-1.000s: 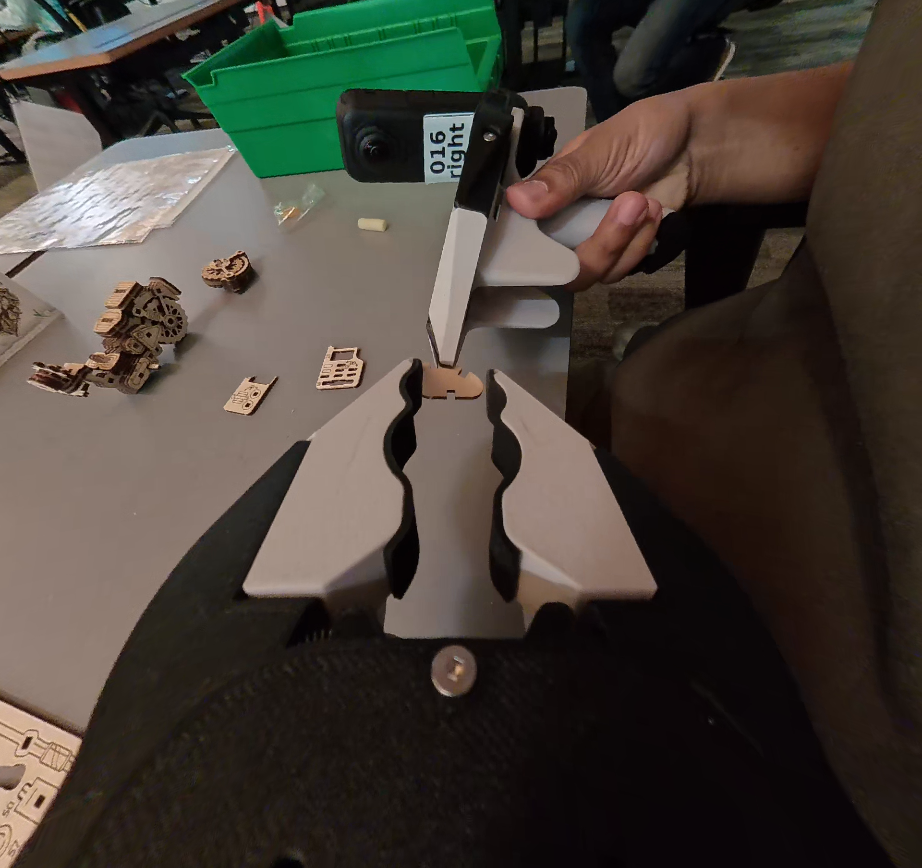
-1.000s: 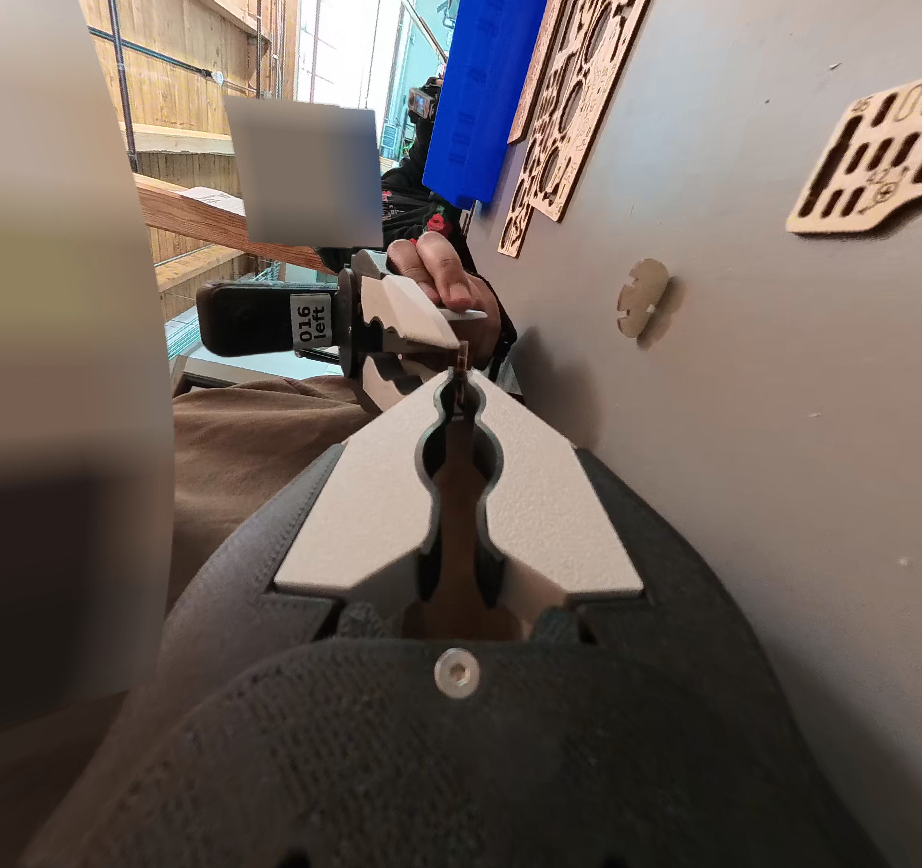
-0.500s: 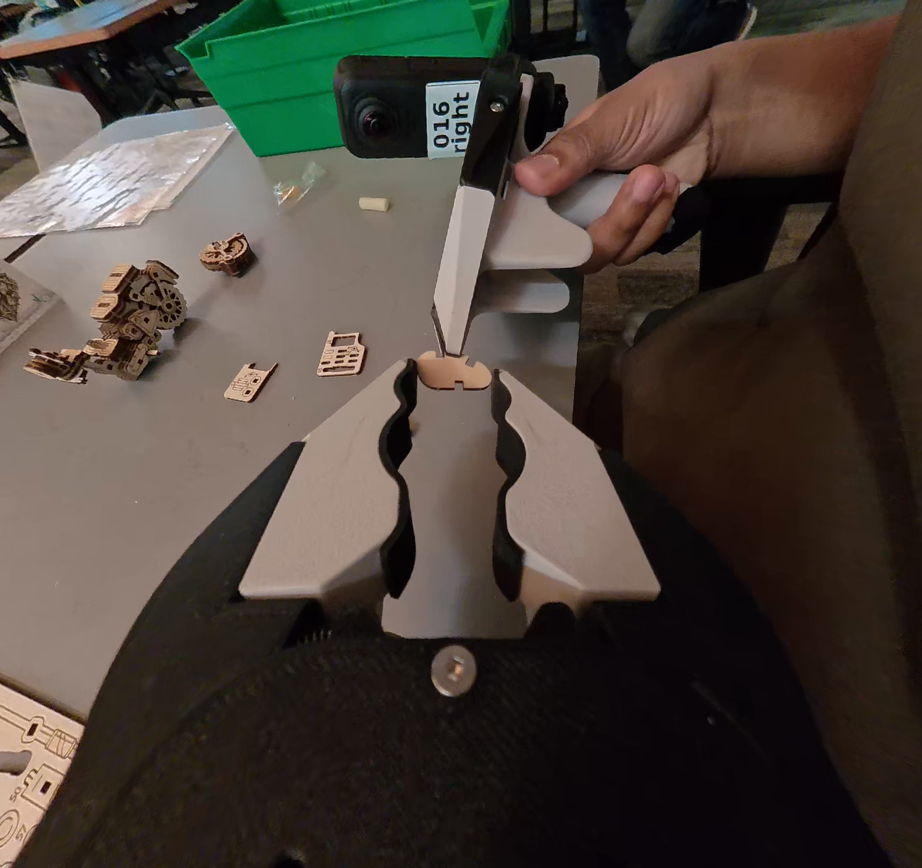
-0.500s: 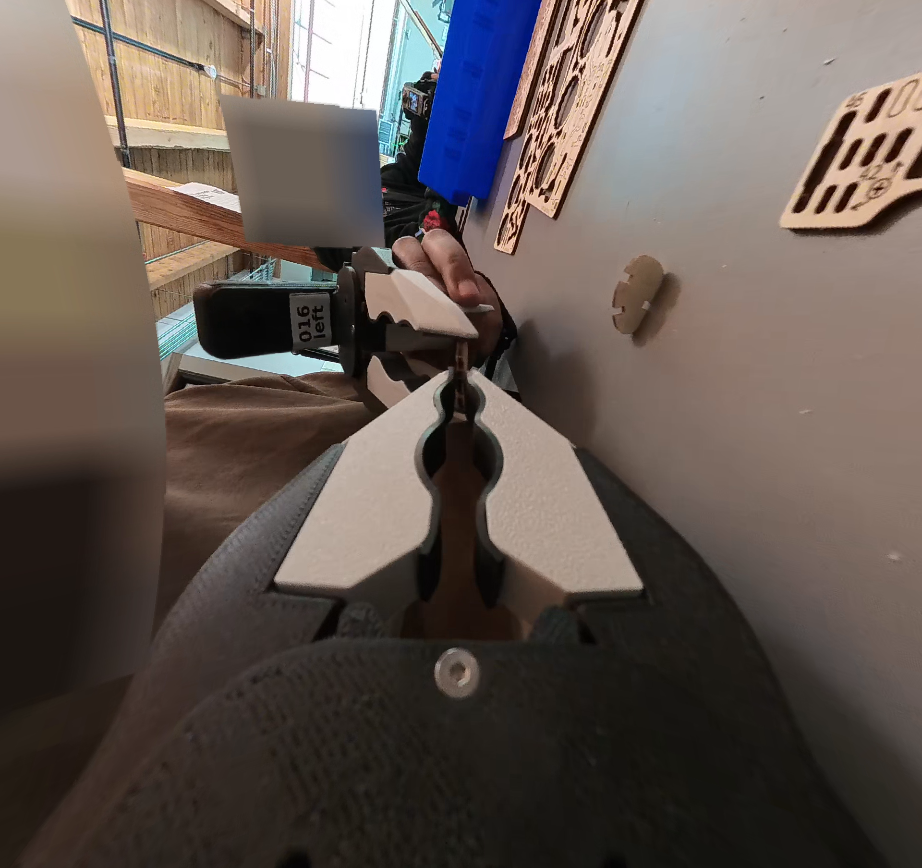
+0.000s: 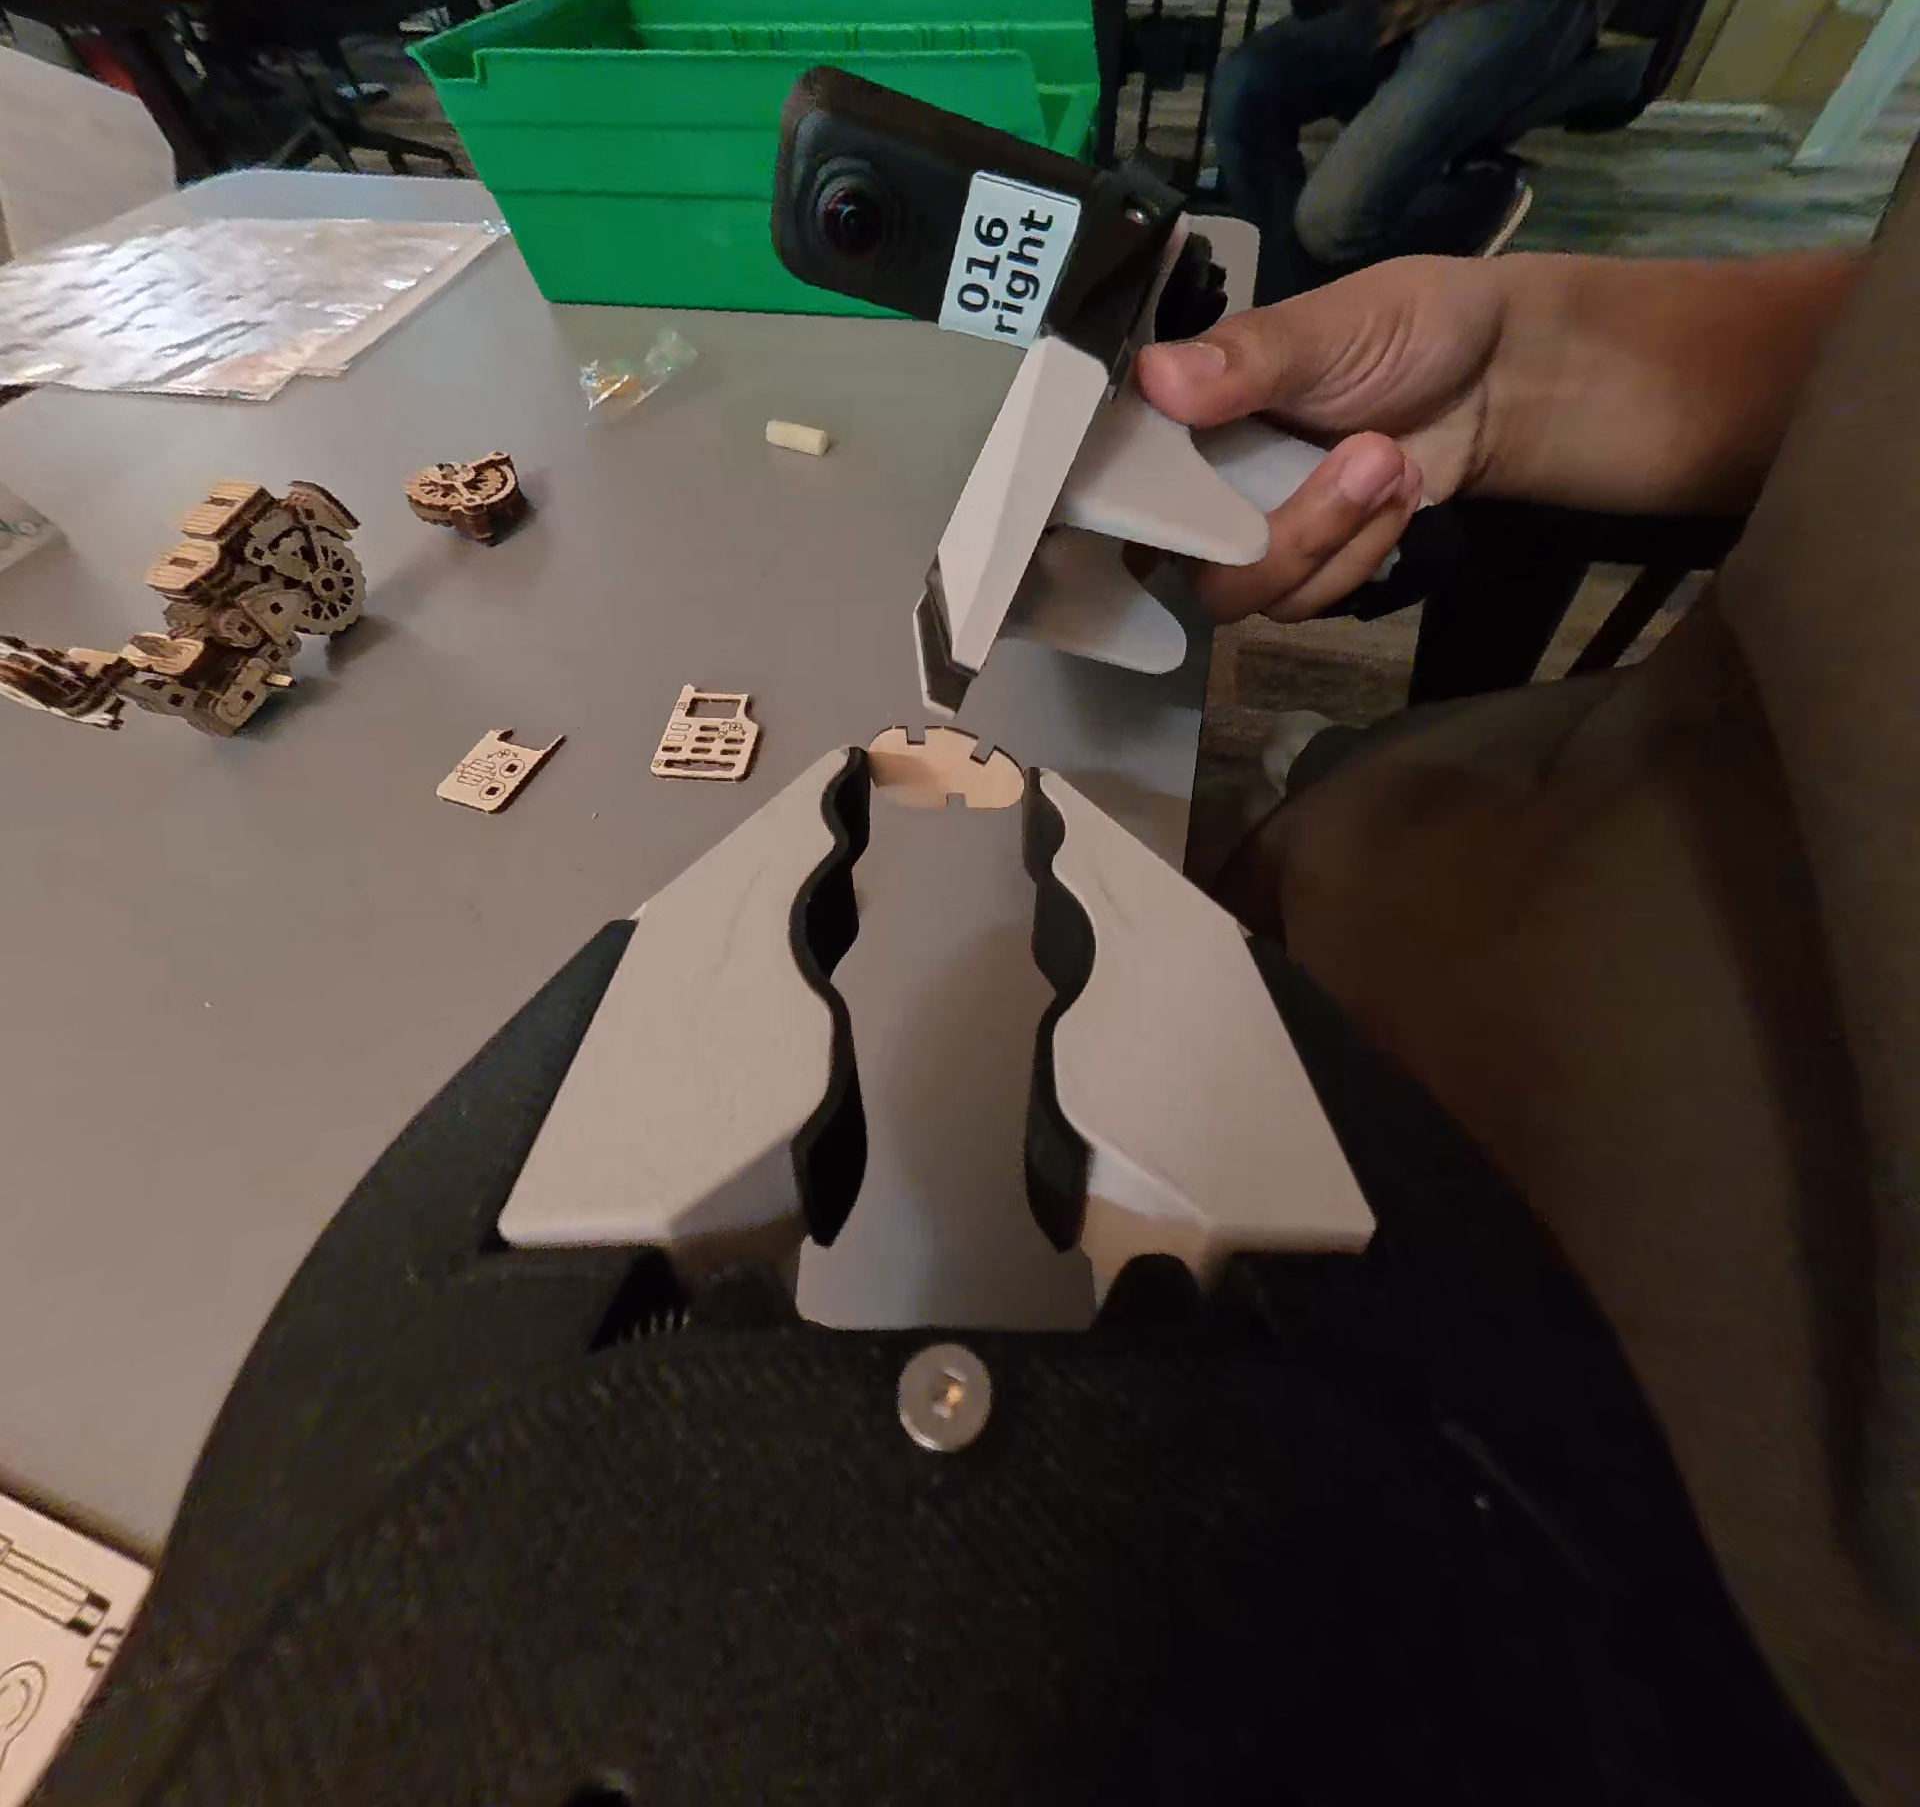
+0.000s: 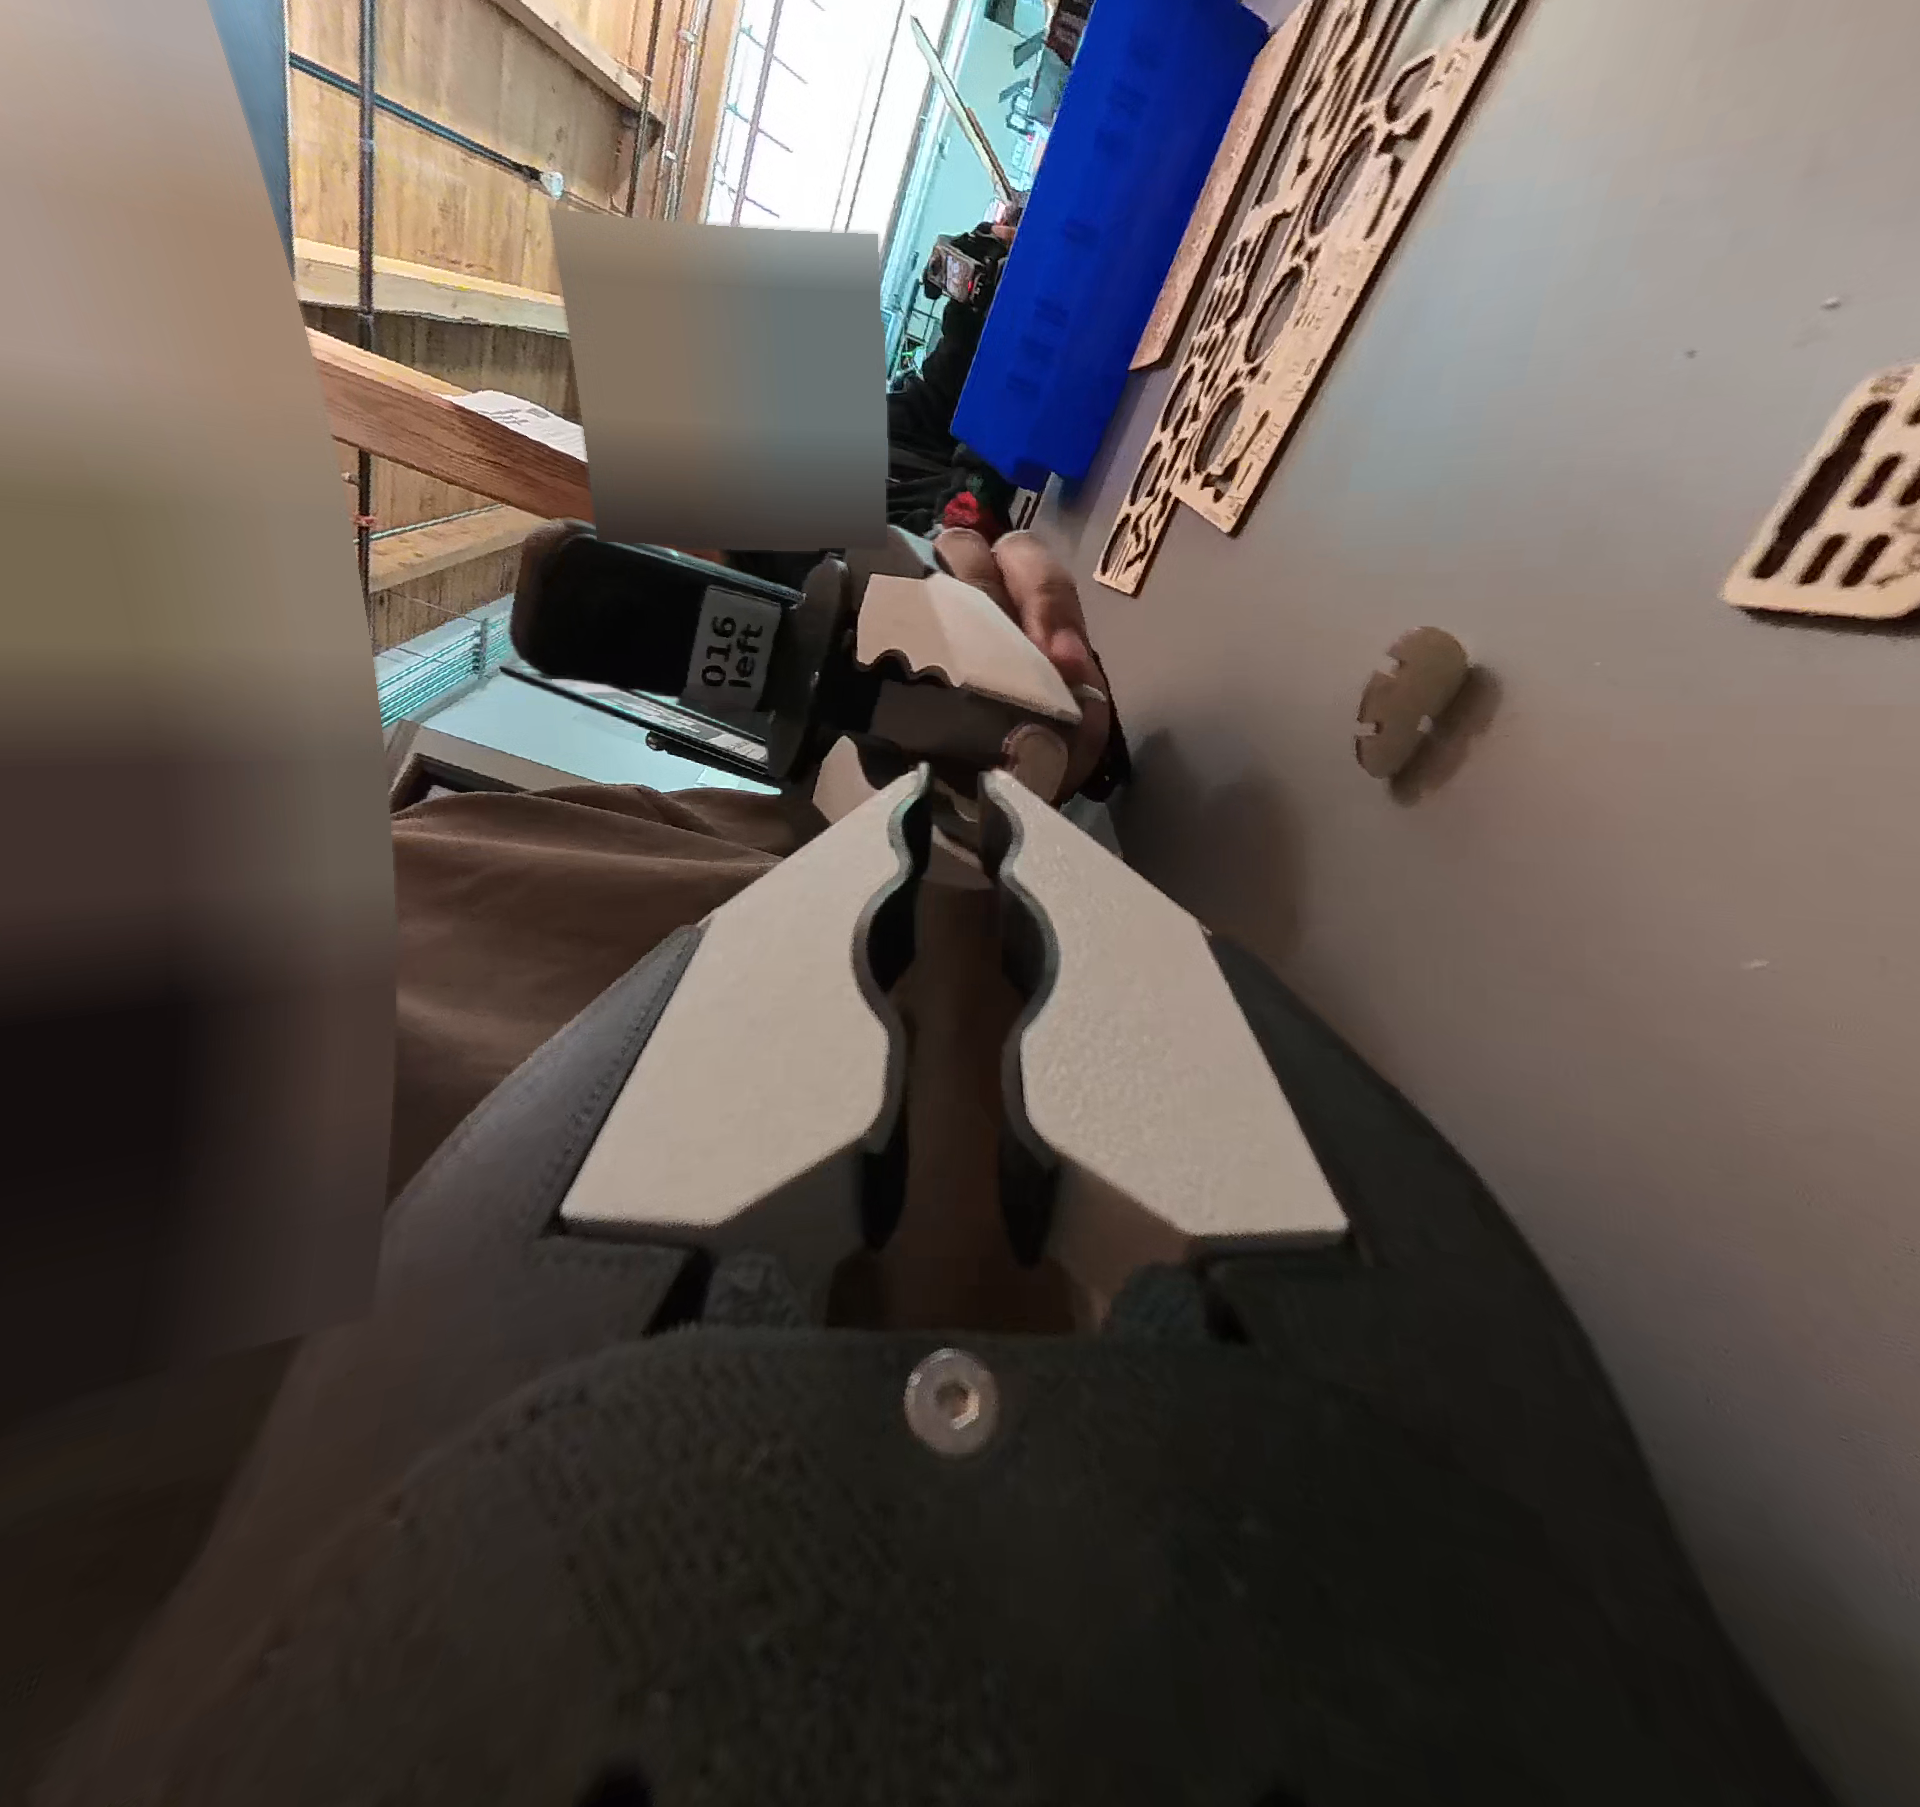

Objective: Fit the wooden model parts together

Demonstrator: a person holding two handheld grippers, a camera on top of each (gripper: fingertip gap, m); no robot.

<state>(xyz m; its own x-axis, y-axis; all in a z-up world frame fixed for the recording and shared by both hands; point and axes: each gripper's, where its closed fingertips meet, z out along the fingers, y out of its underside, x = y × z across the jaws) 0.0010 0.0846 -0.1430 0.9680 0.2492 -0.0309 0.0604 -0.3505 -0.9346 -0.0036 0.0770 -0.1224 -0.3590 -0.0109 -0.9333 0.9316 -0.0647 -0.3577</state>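
My left gripper [image 5: 945, 770] is shut on a round notched wooden disc [image 5: 943, 770], held flat by its edges between the fingertips above the grey table [image 5: 312, 978]. My right gripper [image 5: 938, 661] hangs just above and behind the disc, tilted down at it. Its jaws stand slightly apart and I see nothing between them. In the right wrist view my right gripper [image 6: 954, 781] points at the same disc [image 6: 1037, 758]. A second notched disc [image 6: 1408, 703] lies on the table nearby.
A partly built wooden model [image 5: 239, 604], a small gear assembly [image 5: 465, 495] and two flat slotted parts [image 5: 707, 734] [image 5: 497, 770] lie to the left. A green bin [image 5: 758, 147], a foil sheet [image 5: 208, 303], a blue bin [image 6: 1101, 251] and cut-out wooden sheets [image 6: 1278, 230] stand farther off. My two grippers' fingertips are within a few centimetres of each other. From either gripper's tips it is about 25 cm to the partly built wooden model [image 5: 239, 604].
My right gripper was shut with its tip on the disc. It has lifted up and away from the disc and its jaws have opened. The left gripper still holds the disc.
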